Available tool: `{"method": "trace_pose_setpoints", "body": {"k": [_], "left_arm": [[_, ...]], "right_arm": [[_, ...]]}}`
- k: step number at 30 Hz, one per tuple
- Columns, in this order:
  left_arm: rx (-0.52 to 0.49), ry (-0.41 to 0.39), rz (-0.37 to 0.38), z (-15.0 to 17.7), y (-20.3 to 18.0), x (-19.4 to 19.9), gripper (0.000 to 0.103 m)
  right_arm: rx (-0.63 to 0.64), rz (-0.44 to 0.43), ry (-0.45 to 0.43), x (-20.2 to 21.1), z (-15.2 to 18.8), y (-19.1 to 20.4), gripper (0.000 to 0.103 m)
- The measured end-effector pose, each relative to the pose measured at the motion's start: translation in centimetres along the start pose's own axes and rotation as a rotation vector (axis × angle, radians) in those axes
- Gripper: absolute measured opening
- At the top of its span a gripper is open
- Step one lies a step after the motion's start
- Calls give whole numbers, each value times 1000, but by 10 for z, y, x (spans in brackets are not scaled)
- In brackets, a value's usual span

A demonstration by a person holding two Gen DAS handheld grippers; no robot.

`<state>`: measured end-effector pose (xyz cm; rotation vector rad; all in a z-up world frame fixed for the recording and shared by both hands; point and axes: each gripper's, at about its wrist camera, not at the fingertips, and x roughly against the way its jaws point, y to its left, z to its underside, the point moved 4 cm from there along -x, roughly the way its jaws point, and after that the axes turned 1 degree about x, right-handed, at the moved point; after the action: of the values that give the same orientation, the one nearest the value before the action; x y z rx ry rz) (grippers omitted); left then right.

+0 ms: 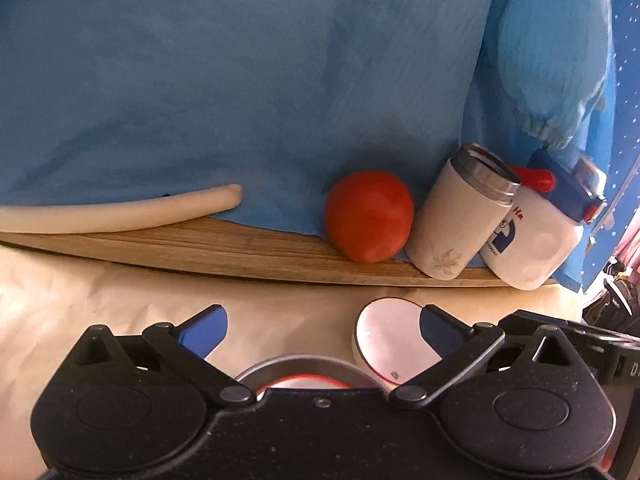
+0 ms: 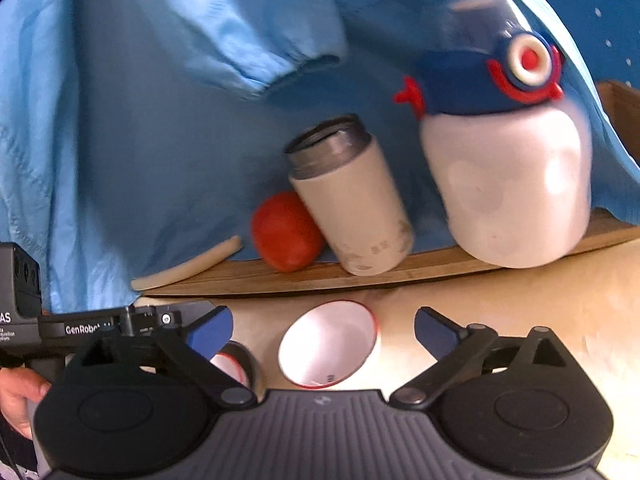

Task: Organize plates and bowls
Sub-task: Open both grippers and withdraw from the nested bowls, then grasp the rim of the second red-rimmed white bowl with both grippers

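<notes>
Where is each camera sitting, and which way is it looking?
Left wrist view: sits on the left hand-held gripper, looking forward and down over its open fingers at a tomato, flask and white bottle on a wooden board.
Right wrist view: sits on the right hand-held gripper, open too, facing the same board; a person's hand and the other gripper's body show at left.
Both share the tomato, flask, bottle, and a red-rimmed white bowl.
</notes>
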<state>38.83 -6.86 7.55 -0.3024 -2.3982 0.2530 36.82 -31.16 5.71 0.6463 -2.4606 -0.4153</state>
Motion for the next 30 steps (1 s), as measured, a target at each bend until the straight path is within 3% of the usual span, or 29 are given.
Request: {"method": "trace_pose_setpoints", "body": {"k": [19, 30], "left_arm": [[-128, 191, 10, 2, -22, -69, 102], [-99, 248, 21, 0, -18, -88, 102]], "right_arm": [[80, 139, 56, -36, 27, -11, 99], [113, 159, 72, -34, 33, -7, 92]]}}
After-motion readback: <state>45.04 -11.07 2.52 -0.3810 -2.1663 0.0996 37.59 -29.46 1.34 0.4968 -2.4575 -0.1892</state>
